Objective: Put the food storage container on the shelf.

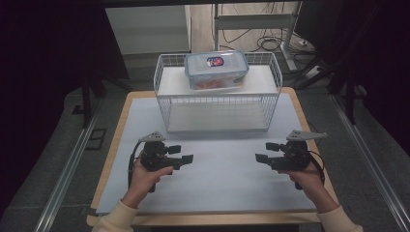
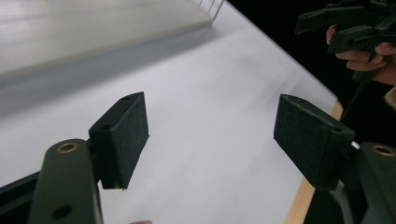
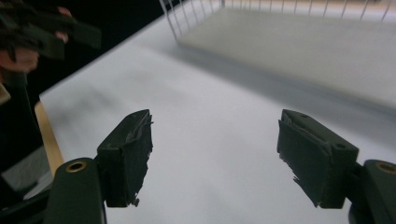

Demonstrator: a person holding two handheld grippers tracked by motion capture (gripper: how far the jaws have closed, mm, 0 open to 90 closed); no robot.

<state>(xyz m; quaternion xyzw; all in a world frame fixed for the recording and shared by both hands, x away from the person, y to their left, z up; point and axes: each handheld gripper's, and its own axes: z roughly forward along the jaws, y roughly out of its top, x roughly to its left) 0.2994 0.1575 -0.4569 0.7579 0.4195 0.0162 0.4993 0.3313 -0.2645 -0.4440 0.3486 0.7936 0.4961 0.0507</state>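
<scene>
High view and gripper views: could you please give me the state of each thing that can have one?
Box: lid on, upright on the basket's upper shelf.
Basket: upright on the table, lower shelf bare.
Left gripper: open, holding nothing, above the table.
Right gripper: open, holding nothing, above the table.

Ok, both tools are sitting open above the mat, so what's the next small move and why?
Probably bring both tools forward toward the lidded container on the wire basket. The left tool and right tool are open, hold nothing and face each other over the white mat, short of the basket.
</scene>
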